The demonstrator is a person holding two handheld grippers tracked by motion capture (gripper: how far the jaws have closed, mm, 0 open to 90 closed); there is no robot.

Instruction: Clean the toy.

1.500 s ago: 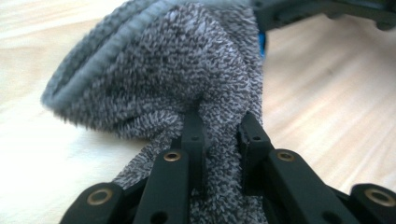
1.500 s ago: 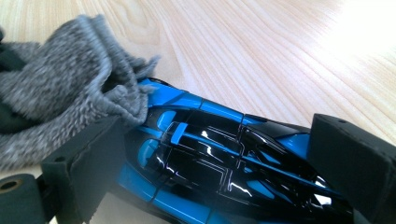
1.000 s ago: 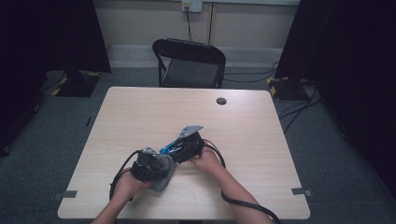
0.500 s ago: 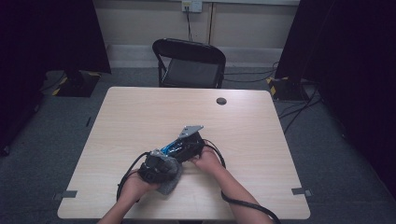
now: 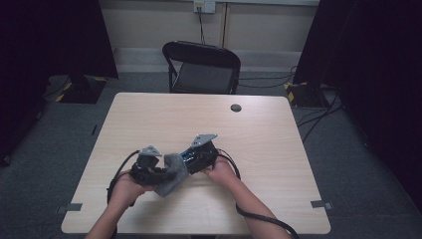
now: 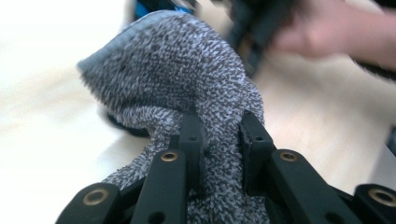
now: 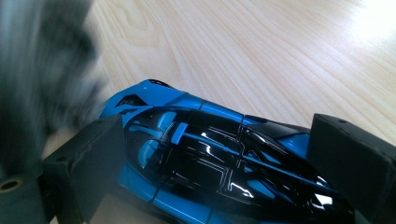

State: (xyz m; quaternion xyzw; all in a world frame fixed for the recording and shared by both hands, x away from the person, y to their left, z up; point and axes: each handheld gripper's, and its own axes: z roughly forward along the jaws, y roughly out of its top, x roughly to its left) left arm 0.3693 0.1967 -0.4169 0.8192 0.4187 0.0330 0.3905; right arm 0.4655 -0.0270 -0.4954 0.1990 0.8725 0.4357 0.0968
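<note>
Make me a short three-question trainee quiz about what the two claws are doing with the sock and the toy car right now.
1. True or false: the left claw is shut on the grey knitted sock.
2. What does the right claw grip? A) black folding chair B) glossy blue and black toy car C) cable
3. Fill in: the car rests on the pale wooden ____.

Key: 1 true; 2 B; 3 table.

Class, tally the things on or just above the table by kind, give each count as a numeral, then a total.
Hand-held grippers: 2 (left hand-held gripper, right hand-held gripper)
Grey knitted cloth: 1
Blue and black toy car: 1
Round black cap: 1
Total: 5
</note>
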